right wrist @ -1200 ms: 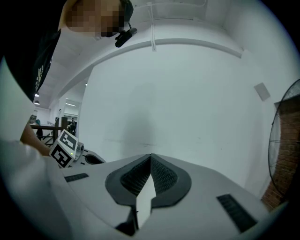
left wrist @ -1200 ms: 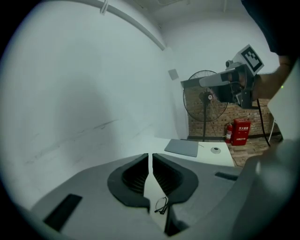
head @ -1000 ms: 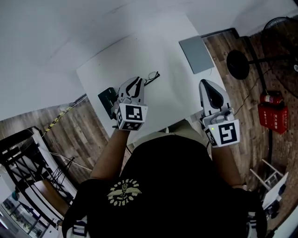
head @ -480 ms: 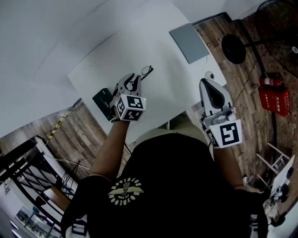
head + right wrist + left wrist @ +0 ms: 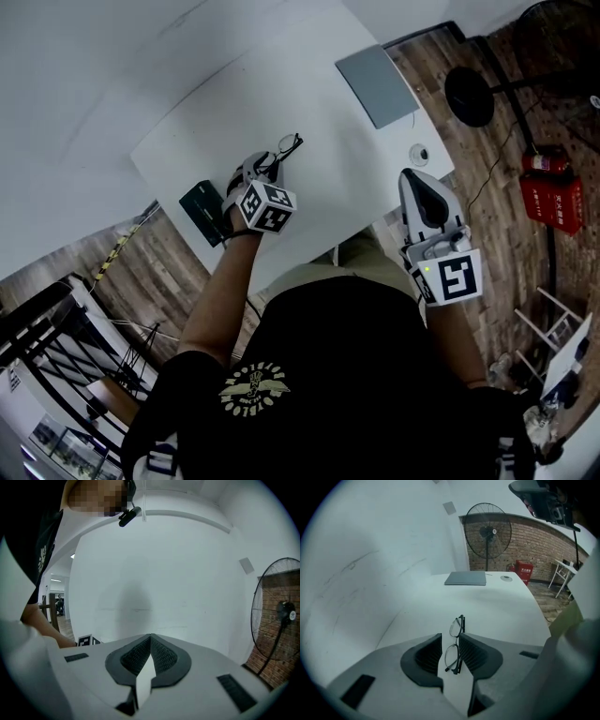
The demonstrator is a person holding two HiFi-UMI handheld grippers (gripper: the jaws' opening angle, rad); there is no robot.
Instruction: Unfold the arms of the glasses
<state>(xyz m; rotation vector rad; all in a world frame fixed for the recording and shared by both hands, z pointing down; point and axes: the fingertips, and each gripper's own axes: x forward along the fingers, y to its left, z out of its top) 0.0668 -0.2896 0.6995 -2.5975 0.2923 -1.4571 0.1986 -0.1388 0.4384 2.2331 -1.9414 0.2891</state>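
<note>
Thin black-framed glasses [image 5: 287, 145] lie folded on the white table [image 5: 328, 150]. My left gripper [image 5: 264, 166] points steeply down at their near end. In the left gripper view its jaws are opening, and the near lens of the glasses [image 5: 456, 626] lies between the two ribbed pads [image 5: 429, 654] without being pressed. The left gripper [image 5: 450, 637] stands just over the tabletop. My right gripper [image 5: 411, 174] hovers at the table's right front edge, away from the glasses. In its own view the right gripper [image 5: 150, 641] is shut on nothing and faces a white wall.
A black case [image 5: 202, 212] lies left of the left gripper near the table's edge. A grey laptop [image 5: 378, 84] and a small round disc [image 5: 419, 155] sit at the far right of the table. A standing fan [image 5: 486, 531] and red boxes [image 5: 548, 192] stand beyond it.
My left gripper has sunk toward the table and tipped downward, coming over the near end of the glasses. The right gripper has shifted only slightly.
</note>
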